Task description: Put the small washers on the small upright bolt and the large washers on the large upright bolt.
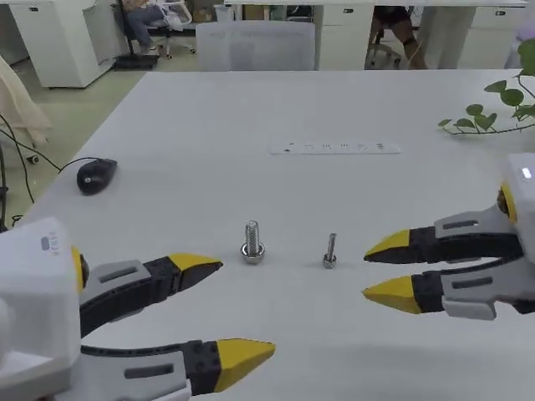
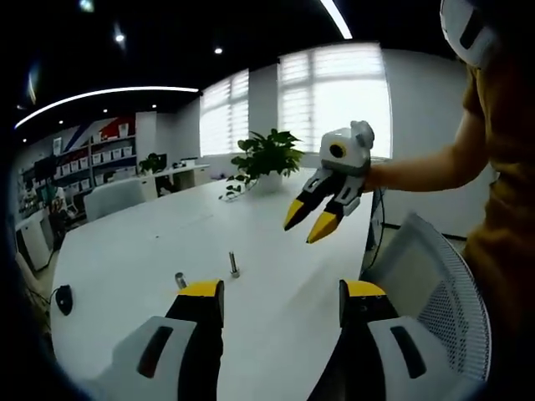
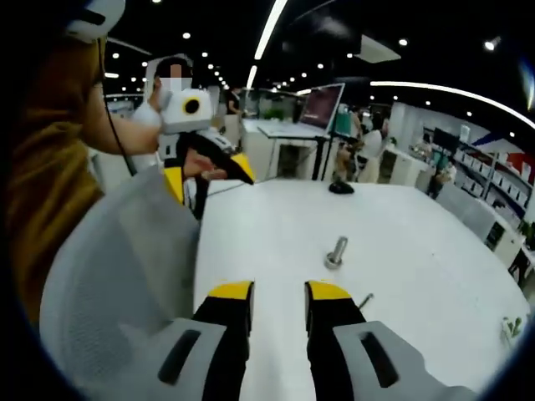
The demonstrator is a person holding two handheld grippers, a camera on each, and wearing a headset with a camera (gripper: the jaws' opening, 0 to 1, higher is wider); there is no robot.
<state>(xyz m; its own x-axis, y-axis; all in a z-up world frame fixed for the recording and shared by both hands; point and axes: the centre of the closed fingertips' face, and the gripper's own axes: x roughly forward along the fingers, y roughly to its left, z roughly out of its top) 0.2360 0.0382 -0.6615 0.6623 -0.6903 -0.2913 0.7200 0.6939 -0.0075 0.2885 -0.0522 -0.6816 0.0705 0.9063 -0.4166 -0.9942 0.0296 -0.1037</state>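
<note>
Jaws taper to yellow points; large bolt (image 1: 252, 242) threaded.

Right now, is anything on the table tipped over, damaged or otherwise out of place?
Nothing stands out. The large bolt and the small bolt both stand upright, side by side and apart, on the white table. The left gripper and the right gripper are open and hold nothing.

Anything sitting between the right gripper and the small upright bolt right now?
Nothing visible. Only bare white tabletop lies between the right gripper, jaws open, and the small silver upright bolt. The large silver upright bolt stands beyond it.
</note>
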